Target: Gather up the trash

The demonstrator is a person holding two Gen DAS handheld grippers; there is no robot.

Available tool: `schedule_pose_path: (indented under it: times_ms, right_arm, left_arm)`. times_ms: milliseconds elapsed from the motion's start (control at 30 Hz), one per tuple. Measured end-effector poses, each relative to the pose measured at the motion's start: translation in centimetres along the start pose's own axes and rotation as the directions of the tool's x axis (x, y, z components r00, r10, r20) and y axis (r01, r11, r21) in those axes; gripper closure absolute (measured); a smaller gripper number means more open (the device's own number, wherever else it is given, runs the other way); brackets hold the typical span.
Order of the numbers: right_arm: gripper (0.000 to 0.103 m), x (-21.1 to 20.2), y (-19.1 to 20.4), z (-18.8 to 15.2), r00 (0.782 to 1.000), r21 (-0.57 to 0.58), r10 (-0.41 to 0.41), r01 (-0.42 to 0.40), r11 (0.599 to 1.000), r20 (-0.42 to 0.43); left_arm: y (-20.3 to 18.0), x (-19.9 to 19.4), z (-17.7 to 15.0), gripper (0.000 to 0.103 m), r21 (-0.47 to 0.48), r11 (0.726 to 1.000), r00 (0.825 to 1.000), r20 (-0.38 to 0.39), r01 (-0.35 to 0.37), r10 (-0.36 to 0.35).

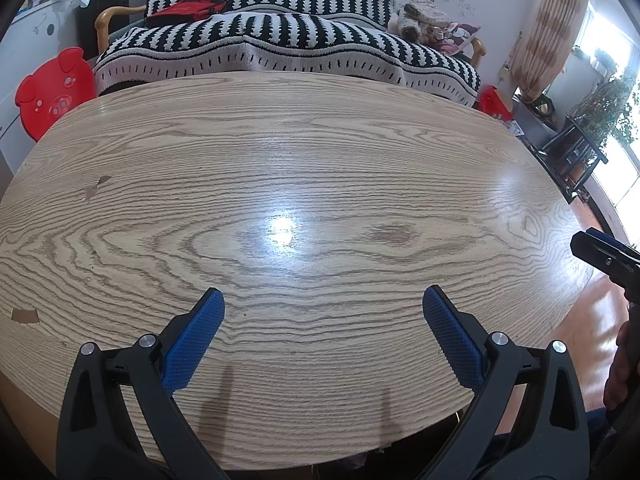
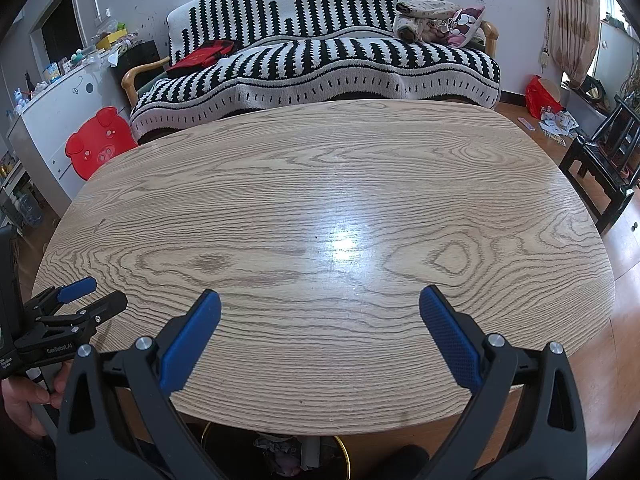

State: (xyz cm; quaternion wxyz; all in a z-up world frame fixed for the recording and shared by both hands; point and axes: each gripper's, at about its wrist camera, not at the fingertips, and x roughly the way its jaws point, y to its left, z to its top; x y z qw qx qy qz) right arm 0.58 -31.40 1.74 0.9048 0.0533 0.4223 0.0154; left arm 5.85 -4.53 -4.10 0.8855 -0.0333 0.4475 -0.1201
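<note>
Over the near edge of the wooden table, the left gripper and right gripper both hang spread wide, holding nothing. No trash lies on the tabletop; crumpled scraps show below that edge, inside a gold-rimmed bin. Such paper is probably light and soft: pinch a protruding fold.

We see a table of pale wood grain, smooth and glossy, with a bright glare at centre frame. The left gripper and the right gripper show matt black plastic arms, rough-textured blue pads and shiny metal pins. At top, the sofa cover looks woolly knitted cloth.
</note>
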Motion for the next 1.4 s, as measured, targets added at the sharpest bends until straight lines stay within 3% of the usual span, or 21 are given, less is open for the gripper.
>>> schedule_pose_path:
  times_ms: [1400]
  right_arm:
    - [0.007, 1.0, 0.1, 0.1, 1.000, -0.025, -0.017, 0.016, 1.000, -0.014]
  left_arm:
    - [0.7, -0.4, 1.0, 0.007, 0.015, 1.000, 1.000, 0.009, -0.020, 0.020]
